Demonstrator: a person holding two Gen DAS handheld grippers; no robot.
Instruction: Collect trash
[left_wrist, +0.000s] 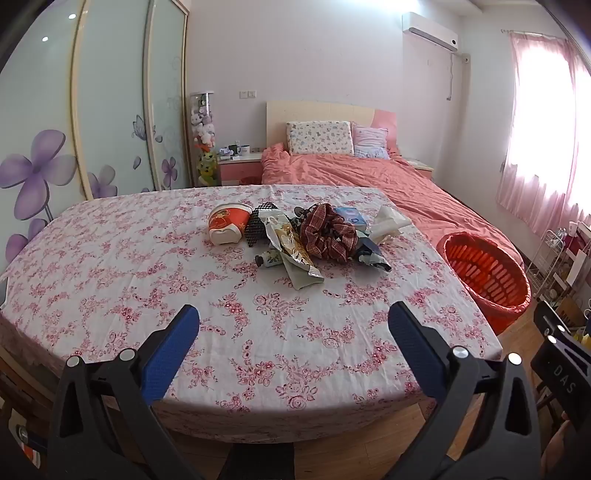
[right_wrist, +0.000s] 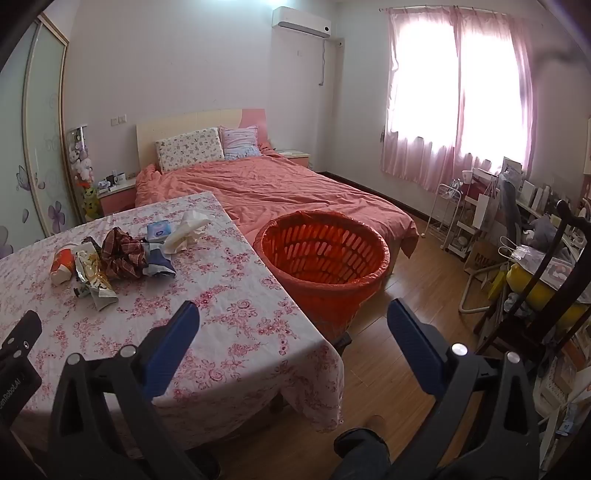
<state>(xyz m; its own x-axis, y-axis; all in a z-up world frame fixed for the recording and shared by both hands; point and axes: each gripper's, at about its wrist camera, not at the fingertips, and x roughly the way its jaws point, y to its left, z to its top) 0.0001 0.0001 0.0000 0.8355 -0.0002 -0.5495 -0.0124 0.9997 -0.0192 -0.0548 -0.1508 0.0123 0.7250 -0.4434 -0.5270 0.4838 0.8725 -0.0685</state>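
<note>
floral table (left_wrist: 147, 266): trash pile (left_wrist: 295, 240) | orange basket (right_wrist: 325, 251) beside | both jaws wide, empty

A bed (right_wrist: 280, 192) with a coral quilt stands against the pale wall under an air conditioner (right_wrist: 301, 22). Bright daylight glows through pink curtains (right_wrist: 458, 99). Flower-printed wardrobe doors (left_wrist: 92, 110) line the left; the floor (right_wrist: 417, 302) is wood.
</note>
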